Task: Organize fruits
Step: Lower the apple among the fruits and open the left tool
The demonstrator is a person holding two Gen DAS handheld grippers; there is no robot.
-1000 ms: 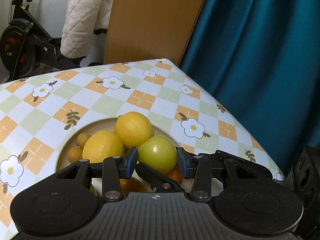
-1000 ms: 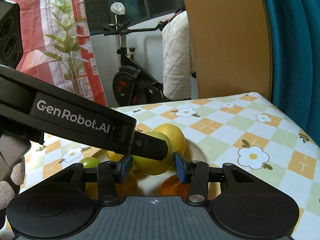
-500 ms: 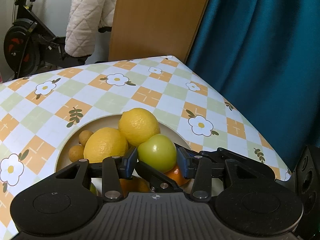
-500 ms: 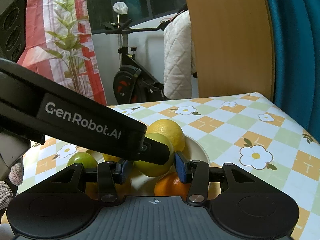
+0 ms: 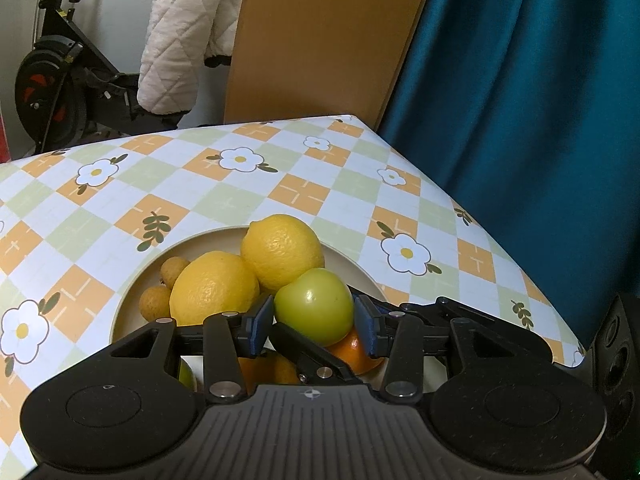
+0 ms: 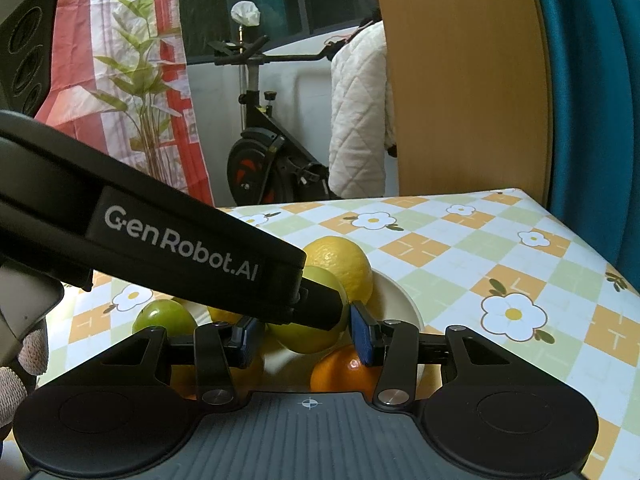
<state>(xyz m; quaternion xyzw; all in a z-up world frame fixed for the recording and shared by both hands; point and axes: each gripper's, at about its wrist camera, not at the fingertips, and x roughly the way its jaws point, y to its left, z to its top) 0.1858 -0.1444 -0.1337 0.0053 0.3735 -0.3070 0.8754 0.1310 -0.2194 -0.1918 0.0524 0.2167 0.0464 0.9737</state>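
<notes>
A small green apple point(image 5: 314, 306) hangs just above a white plate point(image 5: 348, 266) of fruit. My left gripper point(image 5: 314, 322) has its blue pads pressed on the apple's two sides. My right gripper point(image 6: 306, 336) closes on the same green apple point(image 6: 308, 334) from another angle; its black fingers point(image 5: 308, 346) cross under the apple in the left wrist view. The left gripper's finger point(image 6: 180, 240) lies across the apple in the right wrist view. On the plate lie two lemons point(image 5: 282, 254) point(image 5: 214, 292), two longans point(image 5: 154, 300), oranges point(image 5: 352, 350) and a second green apple point(image 6: 164, 318).
The plate stands on a table with a checked flower cloth point(image 5: 200, 200), whose corner and right edge are close by. Behind it are a teal curtain point(image 5: 520, 120), a wooden board point(image 5: 320, 40), an exercise bike point(image 5: 60, 92) and a white jacket point(image 5: 180, 32). A gloved hand point(image 6: 16, 360) shows at far left.
Both grippers stay around the green apple. The right wrist view now shows a little more of the orange and the second green apple.
</notes>
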